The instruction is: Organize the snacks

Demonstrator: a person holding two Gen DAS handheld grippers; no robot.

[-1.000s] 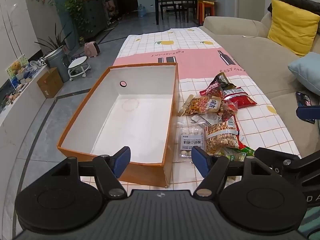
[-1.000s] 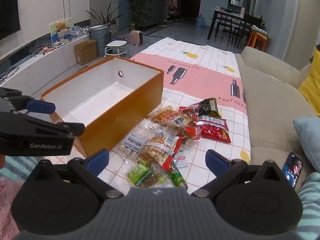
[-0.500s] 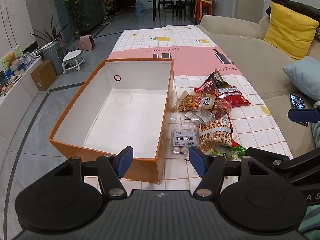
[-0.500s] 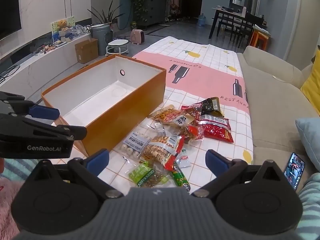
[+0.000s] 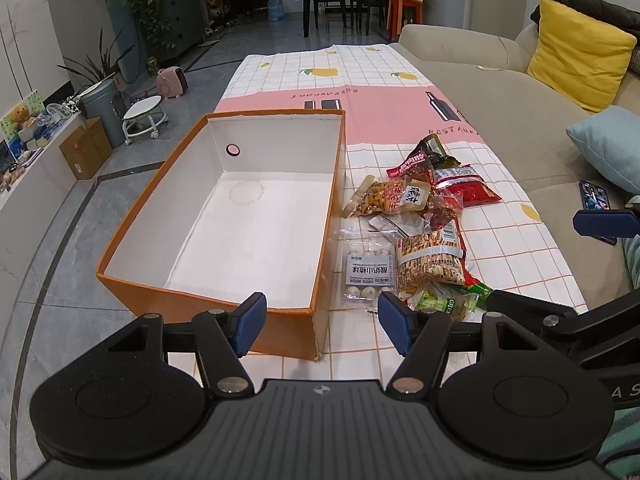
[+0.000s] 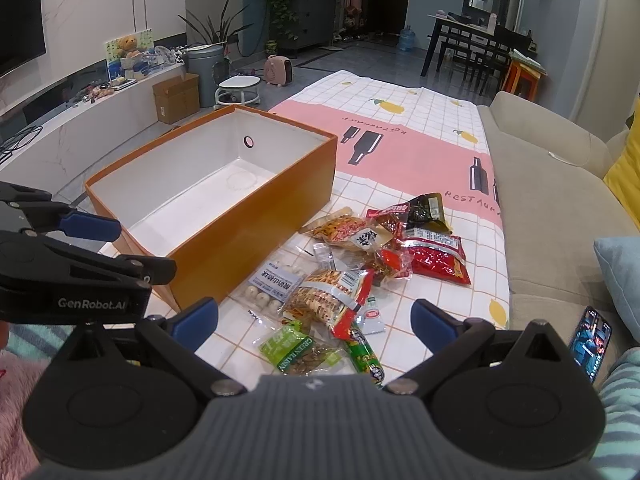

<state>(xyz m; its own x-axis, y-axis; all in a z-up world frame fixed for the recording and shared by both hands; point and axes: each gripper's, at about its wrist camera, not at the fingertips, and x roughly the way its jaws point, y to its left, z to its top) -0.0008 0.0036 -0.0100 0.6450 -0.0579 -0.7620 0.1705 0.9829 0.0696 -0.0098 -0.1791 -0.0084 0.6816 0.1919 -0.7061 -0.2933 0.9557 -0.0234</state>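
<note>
On the table's near end: the orange box [image 5: 224, 216] stands at the left edge of the checked tablecloth [image 5: 360, 80], its white inside bare.
Snacks: the pile of snack packets [image 6: 360, 264] lies on the cloth just right of the box, towards the sofa-side edge; none is in the box.
Progress: nothing is sorted yet by my judgement; every packet is left to move.
Left gripper [image 5: 322, 322]: spread wide and holding nothing, above the box's near right corner.
Right gripper [image 6: 316, 322]: spread wide, holding nothing, over the near end of the pile.
Nearest packets: the green raisin bag [image 6: 298, 350] and the milk-ball packet [image 5: 366, 266].
Change: since a second ago both views show the box and pile slightly further off; no packet has moved.
</note>
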